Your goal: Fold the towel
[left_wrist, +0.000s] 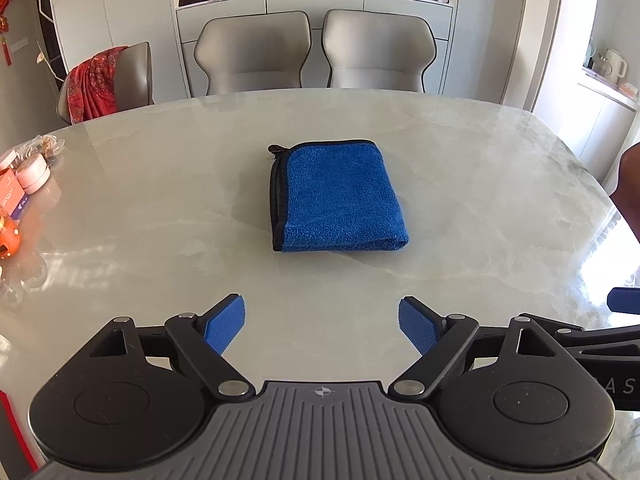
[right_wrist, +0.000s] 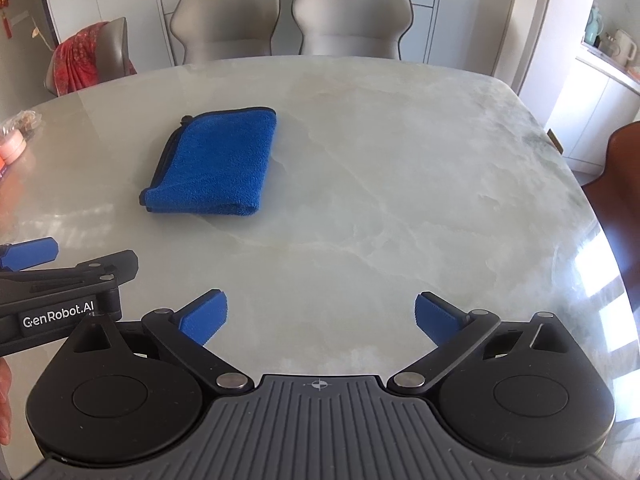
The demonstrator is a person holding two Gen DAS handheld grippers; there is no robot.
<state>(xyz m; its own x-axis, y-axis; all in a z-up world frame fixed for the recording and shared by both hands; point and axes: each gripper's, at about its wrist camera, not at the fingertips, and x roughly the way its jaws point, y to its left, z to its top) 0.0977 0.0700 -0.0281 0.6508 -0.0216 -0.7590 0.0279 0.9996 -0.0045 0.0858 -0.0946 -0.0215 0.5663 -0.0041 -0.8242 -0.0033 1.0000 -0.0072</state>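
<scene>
A blue towel (left_wrist: 338, 196) with black trim lies folded into a small thick rectangle on the marble table (left_wrist: 160, 200). It also shows in the right wrist view (right_wrist: 216, 160), left of centre. My left gripper (left_wrist: 322, 324) is open and empty, above the table well short of the towel. My right gripper (right_wrist: 320, 318) is open and empty, nearer than the towel and to its right. The left gripper's body (right_wrist: 60, 292) shows at the left edge of the right wrist view.
Pink tubs and packets (left_wrist: 28, 176) sit at the table's left edge. Two grey chairs (left_wrist: 312, 52) stand at the far side, another with a red cloth (left_wrist: 96, 80) at far left. A brown chair (right_wrist: 624, 200) stands on the right.
</scene>
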